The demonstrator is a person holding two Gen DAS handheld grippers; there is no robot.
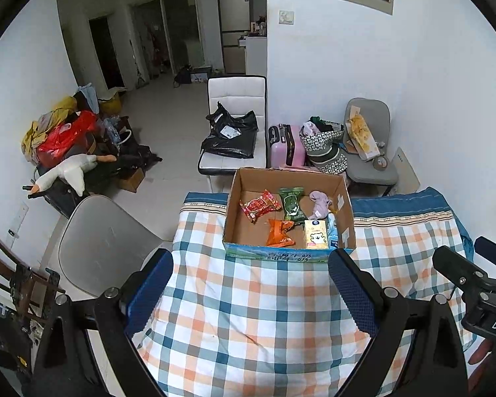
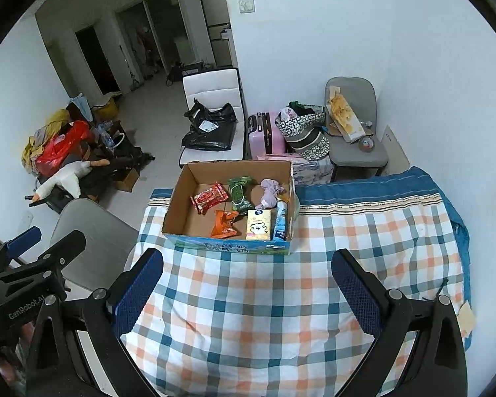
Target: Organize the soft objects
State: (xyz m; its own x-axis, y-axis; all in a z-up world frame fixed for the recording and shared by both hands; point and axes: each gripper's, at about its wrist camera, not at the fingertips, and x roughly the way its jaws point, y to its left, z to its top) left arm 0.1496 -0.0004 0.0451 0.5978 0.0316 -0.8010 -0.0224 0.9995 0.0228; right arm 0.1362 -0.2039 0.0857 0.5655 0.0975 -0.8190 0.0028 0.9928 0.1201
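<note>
An open cardboard box [image 1: 234, 205] [image 2: 178, 205] stands at the far side of the checked tablecloth [image 1: 254, 304] [image 2: 248, 297]. Inside lie a red snack packet [image 1: 259, 205] [image 2: 210, 197], a green packet [image 1: 291, 203] [image 2: 239, 193], an orange packet [image 1: 279, 231] [image 2: 225, 223], a yellow tissue pack [image 1: 315, 235] [image 2: 258, 225], a pale purple soft cloth [image 1: 319, 203] [image 2: 269, 192] and a blue pack [image 2: 281, 220]. My left gripper [image 1: 251, 294] is open and empty above the cloth, short of the box. My right gripper [image 2: 248, 291] is open and empty too, beside the left one.
A grey chair [image 1: 105, 241] [image 2: 92, 228] stands left of the table. Behind the box are a white chair with a black bag [image 1: 231, 132], a pink suitcase [image 1: 286, 145], patterned bags and a grey chair [image 1: 370, 152]. A pile with a plush goose [image 1: 72, 172] lies at the left wall.
</note>
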